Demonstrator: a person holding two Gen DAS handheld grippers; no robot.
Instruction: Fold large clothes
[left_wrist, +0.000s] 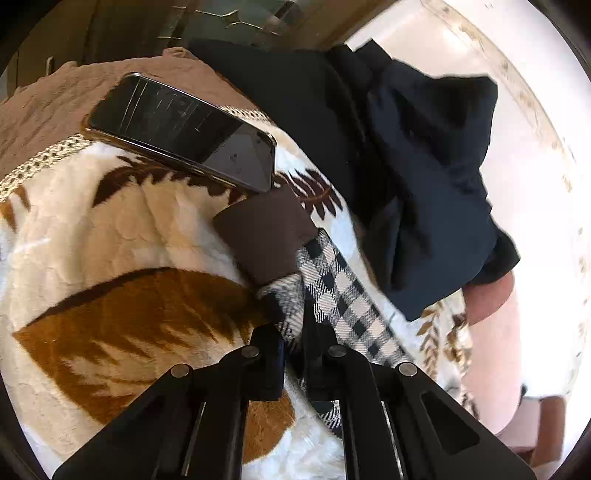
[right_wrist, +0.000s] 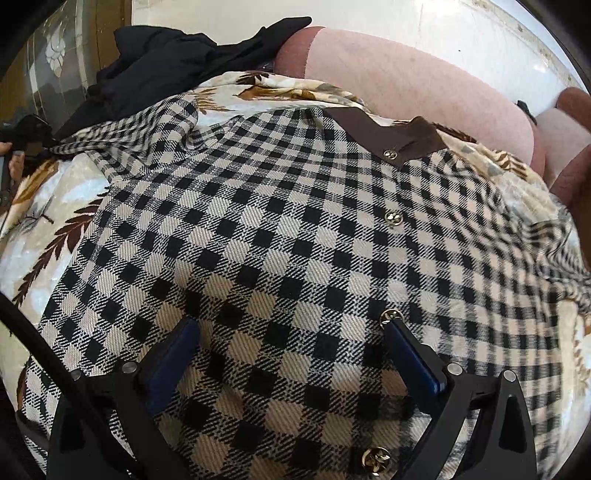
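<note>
A cream blanket (left_wrist: 110, 236) printed with brown leaves covers the bed and carries everything else. Spread across it, filling most of the right wrist view, lies the checked shirt (right_wrist: 258, 240), black and cream, front side up, with a row of small gold buttons (right_wrist: 393, 218) running down its middle and a brown collar (right_wrist: 417, 142) at its far end. One sleeve of the shirt reaches off toward the left side of that view.

Beyond the shirt sits a heap of dark navy clothing (left_wrist: 424, 177), partly on the blanket and partly against a pale pink cushion (right_wrist: 424, 85). A plain brown cover (left_wrist: 55, 107) lies at the far edge of the blanket in the left wrist view.

A black phone (left_wrist: 184, 133) with a scratched screen rests face up on the blanket, just beside the sleeve's brown cuff (left_wrist: 264, 236).

The left gripper (left_wrist: 295, 332) is closed on the checked sleeve, pinching the fabric just below the cuff; the cloth bunches between its fingers.

The right gripper (right_wrist: 291, 325) stands wide open over the shirt's front, its blue-padded fingers (right_wrist: 410, 350) resting on or just above the cloth with nothing pinched; the right finger's tip lies just beside one of the buttons.
</note>
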